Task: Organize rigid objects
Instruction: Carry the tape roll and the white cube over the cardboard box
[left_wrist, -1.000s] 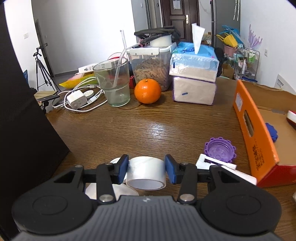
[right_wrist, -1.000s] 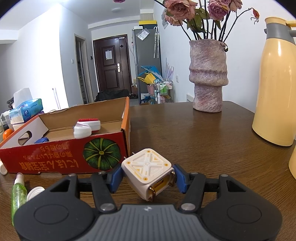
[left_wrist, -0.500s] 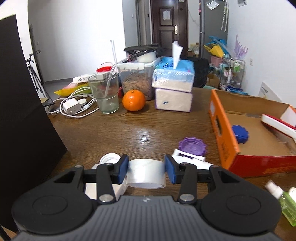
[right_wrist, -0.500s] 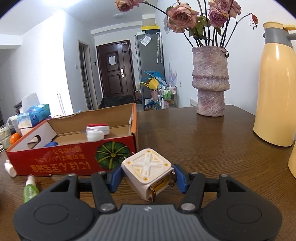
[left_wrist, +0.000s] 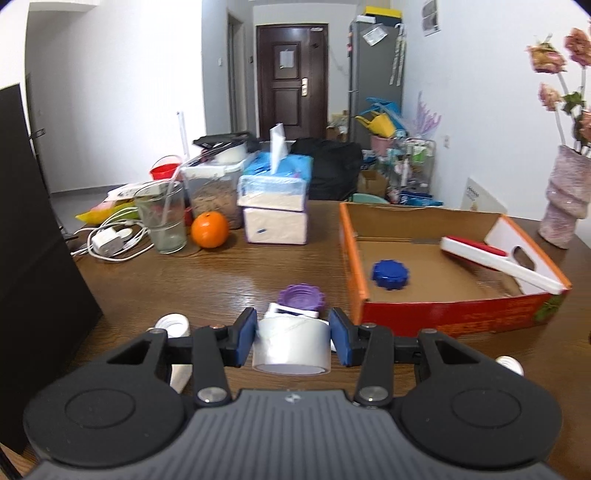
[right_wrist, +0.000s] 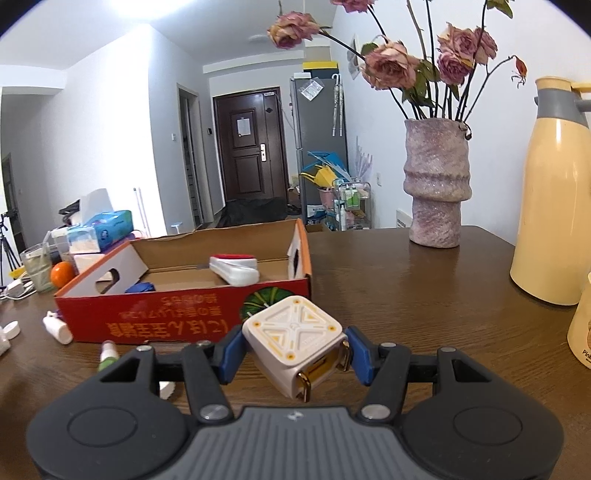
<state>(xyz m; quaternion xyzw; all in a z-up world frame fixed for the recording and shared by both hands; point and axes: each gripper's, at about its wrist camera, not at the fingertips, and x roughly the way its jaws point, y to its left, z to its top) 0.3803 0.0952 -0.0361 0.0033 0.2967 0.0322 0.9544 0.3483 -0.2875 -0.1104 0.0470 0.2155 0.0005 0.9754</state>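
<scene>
The box (left_wrist: 458, 315) was red and orange outside, plain brown inside, with a green pumpkin print (right_wrist: 258, 301). A blue cap (left_wrist: 389, 275) lay in it; the worktop (left_wrist: 221, 273) was dark brown wood grain.

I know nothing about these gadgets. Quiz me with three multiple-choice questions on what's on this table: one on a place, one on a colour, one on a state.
1. Where is the blue cap?
A in the cardboard box
B beside the orange
C in the glass

2. What colour is the cap on the table outside the box?
A green
B purple
C red

3. The left gripper is:
A empty
B shut on a roll of tape
C holding a cup

Answers:
1. A, blue cap lies on the cardboard box floor.
2. B, purple cap.
3. B, left gripper fingers press the roll of tape.
</scene>
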